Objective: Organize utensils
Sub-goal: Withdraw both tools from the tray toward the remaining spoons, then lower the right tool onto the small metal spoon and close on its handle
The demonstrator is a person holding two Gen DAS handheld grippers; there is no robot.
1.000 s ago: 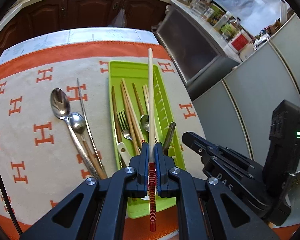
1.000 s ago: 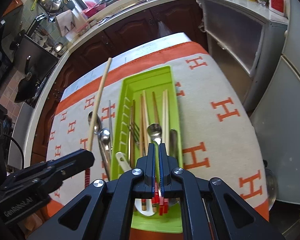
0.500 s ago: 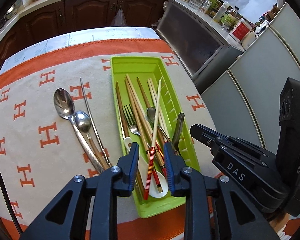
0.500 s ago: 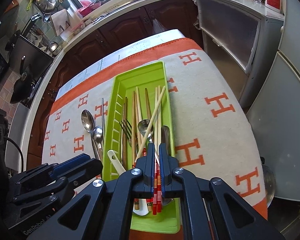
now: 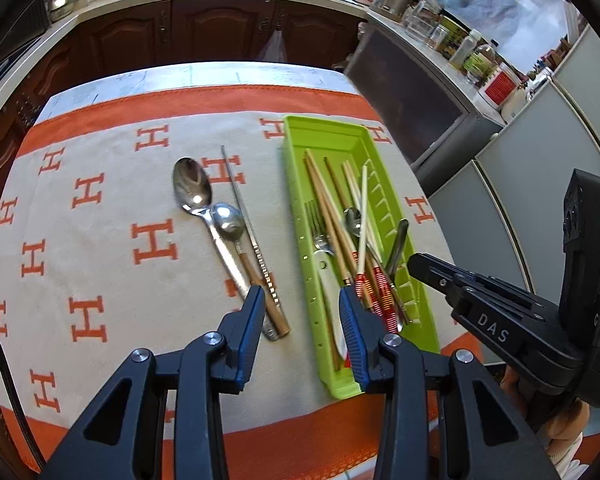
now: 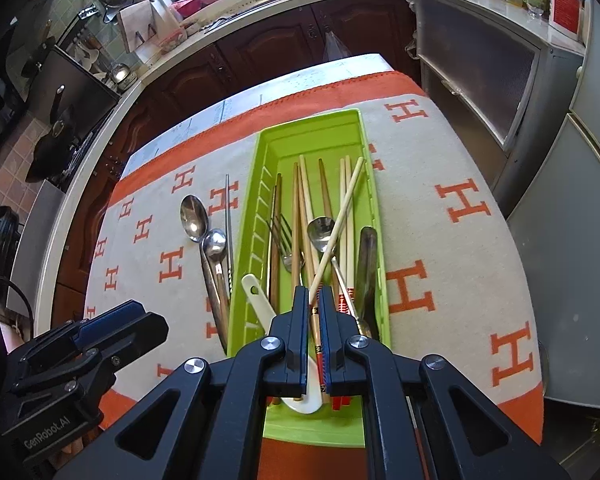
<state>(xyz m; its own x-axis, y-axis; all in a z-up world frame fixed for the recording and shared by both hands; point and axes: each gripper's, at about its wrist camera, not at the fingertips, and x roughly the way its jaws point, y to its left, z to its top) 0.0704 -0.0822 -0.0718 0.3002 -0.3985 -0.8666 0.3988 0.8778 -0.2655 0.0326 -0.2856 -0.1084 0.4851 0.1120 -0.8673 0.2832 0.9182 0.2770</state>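
Right wrist view: pale wooden chopstick with red-banded end (image 6: 337,229) lies diagonally in the long green plastic tray (image 6: 374,216), tip toward its far right rim. Left gripper (image 5: 302,304) jaws just opened, nothing between; right gripper (image 6: 313,300) nearly closed, empty. H-pattern orange-cream cloth (image 5: 100,264), kitchen cabinets behind.

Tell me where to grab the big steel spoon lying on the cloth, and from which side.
Take the big spoon by its handle, midway between the bowl and the far end, coming from straight above with the jaws across the shaft. The bowl is wide and rounded. A smaller spoon and a metal chopstick lie against its right side, so probably enter from the left.
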